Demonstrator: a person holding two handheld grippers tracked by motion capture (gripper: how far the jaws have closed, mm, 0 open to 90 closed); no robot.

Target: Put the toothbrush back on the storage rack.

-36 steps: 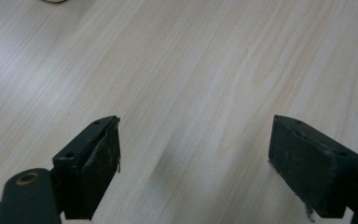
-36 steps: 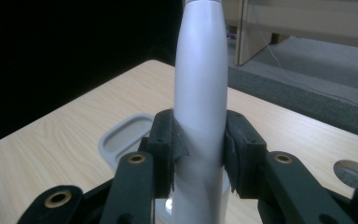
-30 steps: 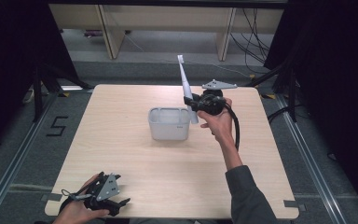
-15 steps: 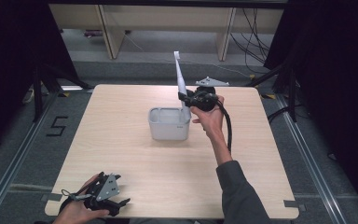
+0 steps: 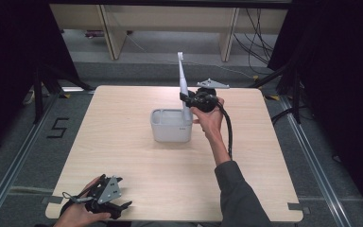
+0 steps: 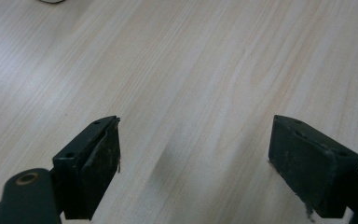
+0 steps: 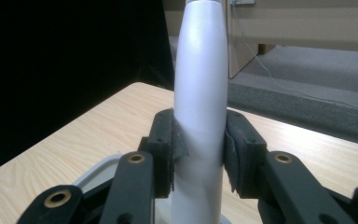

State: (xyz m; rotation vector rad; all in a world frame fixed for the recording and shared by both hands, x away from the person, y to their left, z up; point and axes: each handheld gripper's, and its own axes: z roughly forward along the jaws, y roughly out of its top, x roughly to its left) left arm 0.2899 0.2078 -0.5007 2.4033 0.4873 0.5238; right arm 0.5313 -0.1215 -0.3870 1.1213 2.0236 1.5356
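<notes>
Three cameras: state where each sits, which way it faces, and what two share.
High view: above the person's side, looking forward and down on the table; forearms, both tools.
Left gripper view: on the left tool, looking down at bare wood; jaws apart.
Right gripper view: on the right tool, facing the electric toothbrush.
Shared: toothbrush, holder.

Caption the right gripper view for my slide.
Right gripper clamping a white plastic electric toothbrush upright above a pale grey holder.
</notes>
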